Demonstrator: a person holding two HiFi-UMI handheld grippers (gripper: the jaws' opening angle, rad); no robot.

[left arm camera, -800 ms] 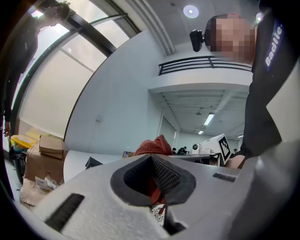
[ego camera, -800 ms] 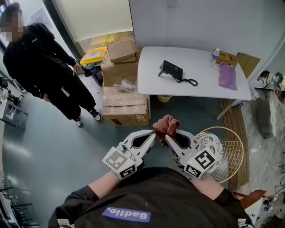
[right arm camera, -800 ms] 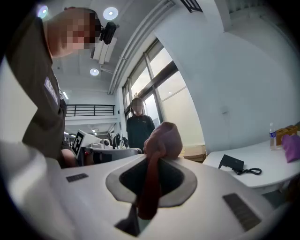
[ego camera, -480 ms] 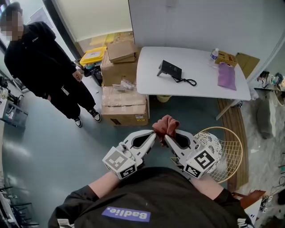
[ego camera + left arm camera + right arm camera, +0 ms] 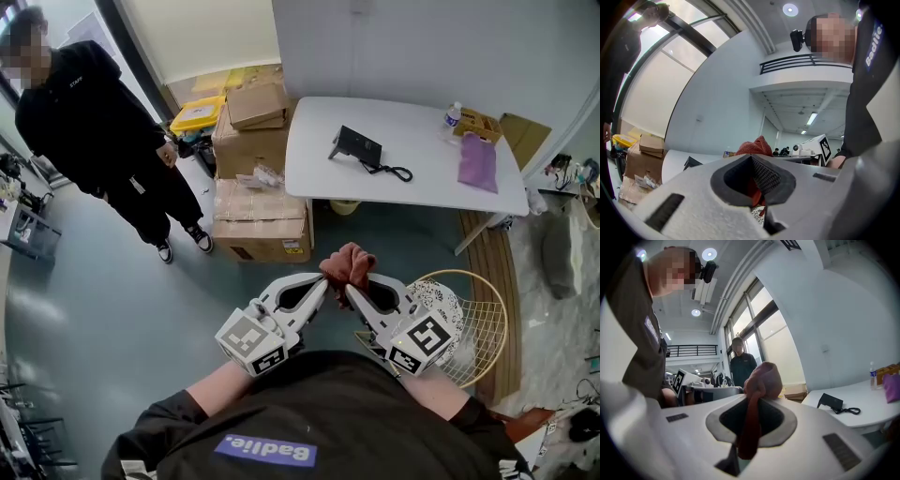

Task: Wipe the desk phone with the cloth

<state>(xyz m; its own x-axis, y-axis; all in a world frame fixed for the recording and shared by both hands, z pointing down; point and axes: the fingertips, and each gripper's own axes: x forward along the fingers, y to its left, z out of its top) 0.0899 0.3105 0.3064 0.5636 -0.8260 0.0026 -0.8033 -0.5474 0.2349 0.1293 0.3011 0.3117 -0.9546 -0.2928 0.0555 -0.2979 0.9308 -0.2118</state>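
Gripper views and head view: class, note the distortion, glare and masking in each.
Left gripper view: fisheye curving, dark corners, bright window upper left, mosaic patch. Right gripper view: same curving, ceiling lamps flare. Head view: milder bending, even light, one mosaic patch.

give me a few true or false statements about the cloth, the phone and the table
1. The left gripper and right gripper both clamp the red cloth. True.
2. The phone sits on the white table. True.
3. The red cloth touches the phone. False: it is held in the air, well short of the table.
4. Nothing purple lies on the table. False: a purple cloth lies near its right end.
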